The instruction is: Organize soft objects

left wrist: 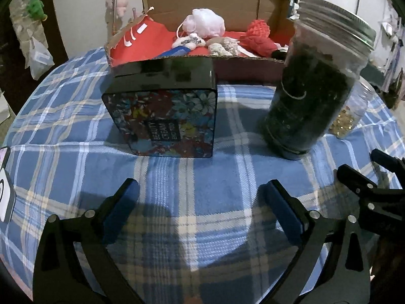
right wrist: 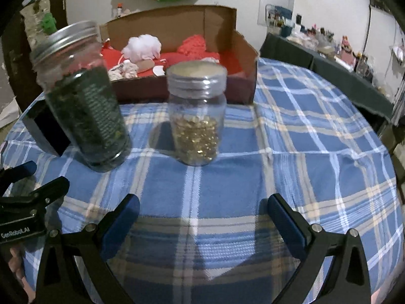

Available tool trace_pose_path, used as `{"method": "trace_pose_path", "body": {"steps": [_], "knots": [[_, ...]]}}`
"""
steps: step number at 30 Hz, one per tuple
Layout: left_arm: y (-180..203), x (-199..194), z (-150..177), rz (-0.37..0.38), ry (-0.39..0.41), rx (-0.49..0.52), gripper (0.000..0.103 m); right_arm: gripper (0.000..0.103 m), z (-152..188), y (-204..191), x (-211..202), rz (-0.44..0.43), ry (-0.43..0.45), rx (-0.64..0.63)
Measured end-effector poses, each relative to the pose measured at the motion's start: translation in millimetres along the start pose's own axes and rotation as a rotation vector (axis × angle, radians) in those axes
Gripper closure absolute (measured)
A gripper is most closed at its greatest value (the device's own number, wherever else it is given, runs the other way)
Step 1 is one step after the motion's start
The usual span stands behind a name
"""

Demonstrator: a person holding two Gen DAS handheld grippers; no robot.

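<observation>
Covering a round table (left wrist: pixel 63 131) under white walls, with a cluttered counter (right wrist: pixel 329 58) running along the right: blue plaid cloth (right wrist: pixel 291 139). Standing on it, a floral tin (left wrist: pixel 164 121), a dark-filled jar (left wrist: pixel 311 96) and a small jar of gold beads (right wrist: pixel 197 116), with a cardboard box (left wrist: pixel 243 5) at the far edge holding the soft objects (left wrist: pixel 205 25). Hovering low over bare cloth, left gripper (left wrist: pixel 200 202) and right gripper (right wrist: pixel 202 215), both gaping wide and gripping nothing.

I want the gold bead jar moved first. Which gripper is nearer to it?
Right. The right gripper faces the gold bead jar almost head-on. The left gripper sits further left, the dark jar between it and the bead jar.
</observation>
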State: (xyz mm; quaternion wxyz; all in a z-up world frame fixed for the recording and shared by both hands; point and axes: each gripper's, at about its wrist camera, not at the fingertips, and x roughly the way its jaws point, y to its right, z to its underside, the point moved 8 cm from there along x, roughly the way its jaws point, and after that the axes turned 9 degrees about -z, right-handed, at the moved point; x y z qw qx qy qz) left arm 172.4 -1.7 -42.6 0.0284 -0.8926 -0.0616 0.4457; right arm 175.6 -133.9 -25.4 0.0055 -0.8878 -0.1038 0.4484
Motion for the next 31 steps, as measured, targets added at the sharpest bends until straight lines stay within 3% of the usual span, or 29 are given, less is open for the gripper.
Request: {"method": "trace_pose_path", "body": {"steps": [31], "knots": [[-1.8,0.6,0.5,-0.004,0.007,0.005,0.0,0.0,0.3,3.5,2.1,0.005,-0.003,0.012]]}}
